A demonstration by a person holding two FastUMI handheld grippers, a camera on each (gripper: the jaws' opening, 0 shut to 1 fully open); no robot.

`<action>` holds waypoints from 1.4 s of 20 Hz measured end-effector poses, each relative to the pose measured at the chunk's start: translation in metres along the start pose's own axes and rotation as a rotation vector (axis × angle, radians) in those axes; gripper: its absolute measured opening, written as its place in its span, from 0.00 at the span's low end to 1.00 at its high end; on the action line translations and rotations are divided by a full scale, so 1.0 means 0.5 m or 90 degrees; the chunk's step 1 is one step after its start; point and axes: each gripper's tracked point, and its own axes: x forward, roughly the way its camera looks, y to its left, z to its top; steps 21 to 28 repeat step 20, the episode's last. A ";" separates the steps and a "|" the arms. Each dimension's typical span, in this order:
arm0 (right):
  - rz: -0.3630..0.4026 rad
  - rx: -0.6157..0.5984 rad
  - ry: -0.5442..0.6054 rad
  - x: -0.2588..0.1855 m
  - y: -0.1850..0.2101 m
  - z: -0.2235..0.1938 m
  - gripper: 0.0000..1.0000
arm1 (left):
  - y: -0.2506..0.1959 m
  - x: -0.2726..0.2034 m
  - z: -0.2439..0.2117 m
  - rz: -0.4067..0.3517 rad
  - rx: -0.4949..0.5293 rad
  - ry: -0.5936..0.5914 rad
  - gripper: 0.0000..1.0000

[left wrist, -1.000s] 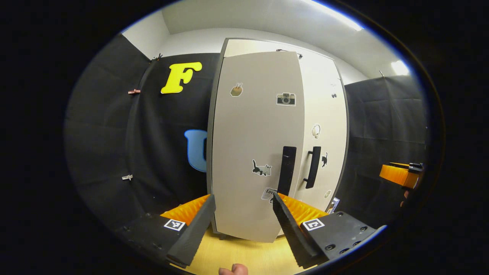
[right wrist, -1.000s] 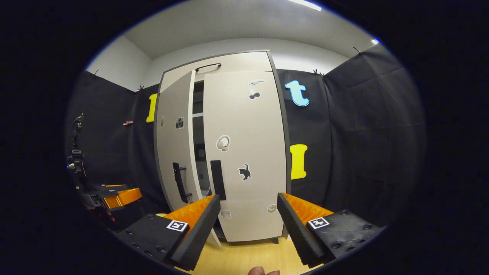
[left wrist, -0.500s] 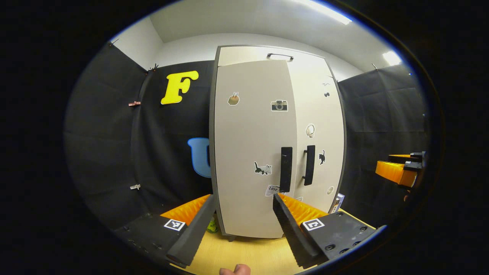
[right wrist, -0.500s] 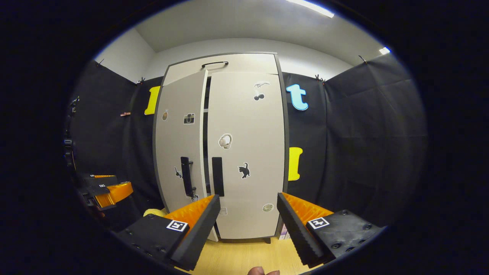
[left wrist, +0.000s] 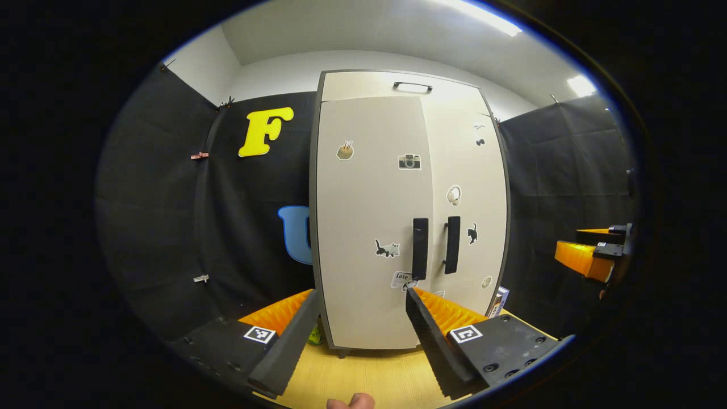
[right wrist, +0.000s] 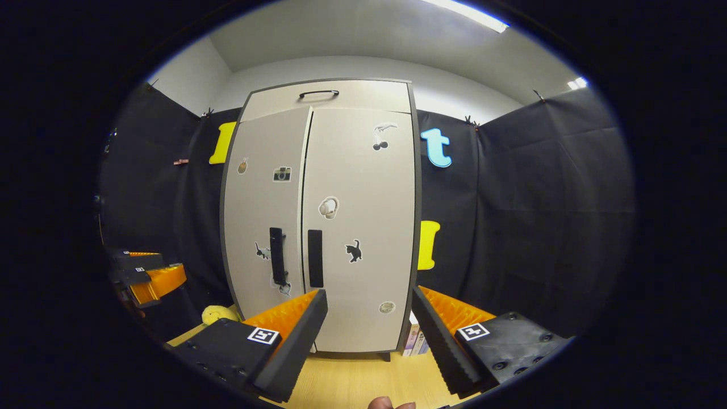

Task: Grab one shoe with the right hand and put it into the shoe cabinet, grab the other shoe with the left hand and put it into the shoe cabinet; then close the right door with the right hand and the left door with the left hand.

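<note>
The shoe cabinet [left wrist: 409, 96] stands straight ahead, pale with stickers on it. Its left door [left wrist: 369, 216] and right door [left wrist: 471, 170] both lie flush, and only a thin seam runs between their dark handles [left wrist: 420, 248]. The doors hide the inside. My left gripper [left wrist: 359, 300] is open and empty, a little back from the left door. In the right gripper view the same cabinet [right wrist: 329, 96] shows with its right door [right wrist: 363, 187] shut. My right gripper [right wrist: 369, 299] is open and empty before it. Each gripper also shows at the edge of the other's view: the right gripper [left wrist: 590, 257] and the left gripper [right wrist: 149, 278].
A yellow soft thing [right wrist: 218, 312] lies on the wooden floor [right wrist: 352, 380] at the cabinet's left foot. Some books [right wrist: 414, 341] lean against its right foot. A top flap with a dark handle [right wrist: 318, 94] sits above the doors. Black cloth walls flank the cabinet.
The left door has swung from ajar to flush with the right door. Both grippers have drawn back from the cabinet, still open.
</note>
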 end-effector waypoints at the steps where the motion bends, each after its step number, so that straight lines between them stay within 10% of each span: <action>1: 0.002 -0.001 0.000 -0.001 0.001 0.000 0.98 | 0.001 0.000 0.000 -0.001 0.000 -0.001 0.95; 28: 0.011 -0.007 -0.003 -0.022 0.005 -0.006 0.98 | 0.011 -0.013 -0.009 0.001 -0.011 0.004 0.95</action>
